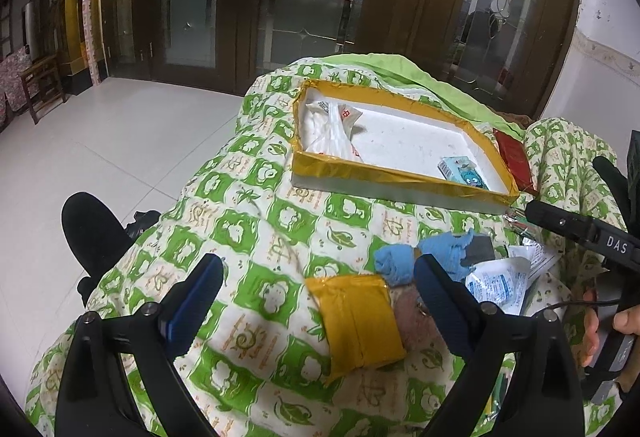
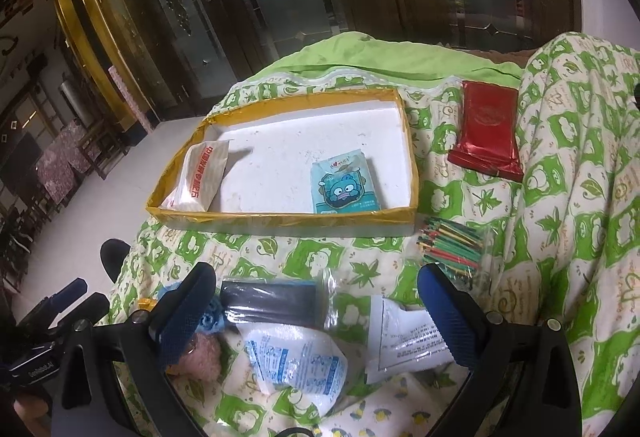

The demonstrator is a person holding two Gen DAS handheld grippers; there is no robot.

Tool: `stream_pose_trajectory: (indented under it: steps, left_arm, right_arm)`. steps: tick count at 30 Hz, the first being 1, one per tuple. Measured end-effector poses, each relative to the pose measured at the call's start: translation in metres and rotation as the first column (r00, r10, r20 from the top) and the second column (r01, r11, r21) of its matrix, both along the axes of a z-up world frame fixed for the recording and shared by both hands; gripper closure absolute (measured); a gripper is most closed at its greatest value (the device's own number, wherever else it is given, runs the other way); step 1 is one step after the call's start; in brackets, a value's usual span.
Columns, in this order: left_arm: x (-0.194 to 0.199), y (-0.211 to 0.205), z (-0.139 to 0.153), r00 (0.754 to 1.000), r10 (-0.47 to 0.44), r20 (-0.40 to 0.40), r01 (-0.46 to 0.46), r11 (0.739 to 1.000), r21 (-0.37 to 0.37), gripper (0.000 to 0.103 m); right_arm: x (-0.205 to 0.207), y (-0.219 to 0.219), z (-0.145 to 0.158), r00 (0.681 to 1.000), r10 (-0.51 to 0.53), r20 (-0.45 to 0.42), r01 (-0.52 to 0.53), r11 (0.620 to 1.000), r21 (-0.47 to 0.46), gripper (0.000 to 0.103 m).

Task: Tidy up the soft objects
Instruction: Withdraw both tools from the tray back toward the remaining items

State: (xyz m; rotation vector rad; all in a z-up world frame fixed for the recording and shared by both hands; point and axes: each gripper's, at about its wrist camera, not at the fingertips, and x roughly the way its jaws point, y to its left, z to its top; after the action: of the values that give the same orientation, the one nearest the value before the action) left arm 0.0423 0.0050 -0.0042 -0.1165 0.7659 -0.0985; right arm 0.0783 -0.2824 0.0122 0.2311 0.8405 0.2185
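A white foam tray with a yellow-taped rim (image 1: pixel 352 167) (image 2: pixel 280 217) lies on a green-patterned quilt. In it are a white tissue pack (image 2: pixel 202 173) (image 1: pixel 336 129) and a blue cartoon tissue pack (image 2: pixel 345 183) (image 1: pixel 464 168). My left gripper (image 1: pixel 316 293) is open and empty above a yellow-taped block (image 1: pixel 356 321), with a blue knit piece (image 1: pixel 396 261) and a pink fuzzy item (image 1: pixel 412 317) beside it. My right gripper (image 2: pixel 316 309) is open and empty over a dark sponge in a clear bag (image 2: pixel 276 301), a white-blue pouch (image 2: pixel 296 361) and a white packet (image 2: pixel 404 341).
A red foil pack (image 2: pixel 488 129) (image 1: pixel 516 157) lies right of the tray. A bag of coloured sticks (image 2: pixel 452 245) lies below it. The quilt (image 2: pixel 580 197) rises in a fold on the right. Tiled floor (image 1: pixel 100 141) and dark glass doors lie beyond.
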Motion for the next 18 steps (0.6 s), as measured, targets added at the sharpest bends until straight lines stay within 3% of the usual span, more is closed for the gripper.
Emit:
stream_pose_trajectory:
  steps: [10, 18]
  left_arm:
    - [-0.011, -0.004, -0.004, 1.0, -0.016, -0.018, 0.016, 1.0, 0.015, 0.007]
    - [-0.014, -0.028, -0.015, 0.995, -0.086, -0.051, 0.09, 0.992, 0.086, 0.007]
  right_arm:
    - [-0.013, -0.005, 0.0, 1.0, -0.003, -0.022, 0.004, 0.999, 0.038, 0.001]
    - [-0.02, -0.017, -0.006, 0.998, -0.009, -0.063, 0.013, 0.998, 0.06, 0.001]
